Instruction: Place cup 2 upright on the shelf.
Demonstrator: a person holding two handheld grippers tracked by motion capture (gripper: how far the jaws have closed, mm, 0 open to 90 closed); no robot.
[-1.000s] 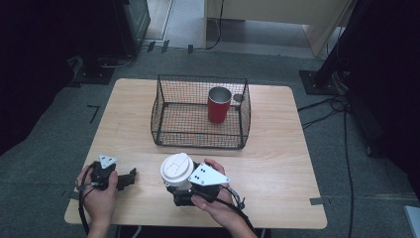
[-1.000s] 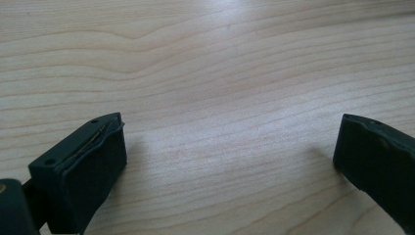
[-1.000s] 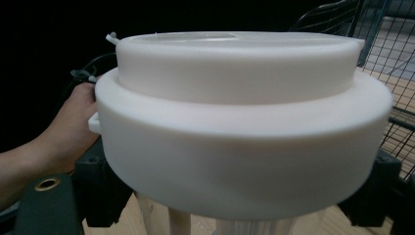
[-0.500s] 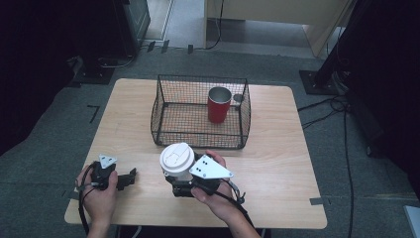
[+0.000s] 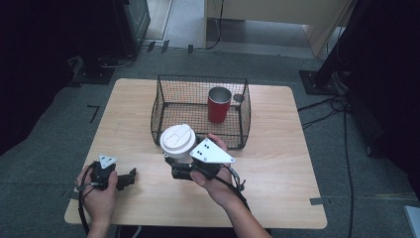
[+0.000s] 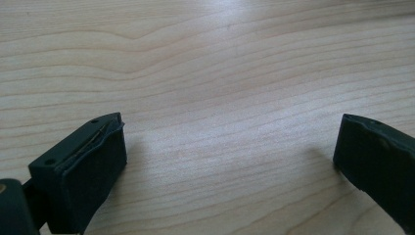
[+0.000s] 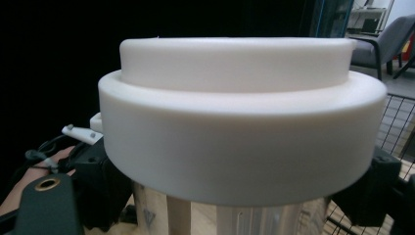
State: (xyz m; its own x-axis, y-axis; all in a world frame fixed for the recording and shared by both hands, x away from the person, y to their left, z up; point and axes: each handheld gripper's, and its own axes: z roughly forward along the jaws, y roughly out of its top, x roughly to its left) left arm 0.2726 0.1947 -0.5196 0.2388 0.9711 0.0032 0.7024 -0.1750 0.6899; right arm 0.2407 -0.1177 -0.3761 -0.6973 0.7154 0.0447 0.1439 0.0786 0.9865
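A metal cup with a white lid [image 5: 178,141] hangs above the table just in front of the wire basket [image 5: 158,106]. My right gripper [image 5: 177,167] is shut on the cup's body below the lid. In the right gripper view the white lid [image 7: 240,122] looms close, with a black jaw on each side of the shiny cup wall. My left gripper [image 5: 130,177] rests low on the wooden table [image 5: 282,163] at the front left. Its jaws stand wide open in the left gripper view [image 6: 230,161], with bare wood between them.
A red cup [image 5: 219,104] stands upright inside the black wire basket, at its right back. The basket sits on the far middle of the table. Dark equipment and cables lie on the floor around the table.
My right gripper has lifted the white-lidded cup and carried it forward toward the basket. The left gripper has stayed where it was.
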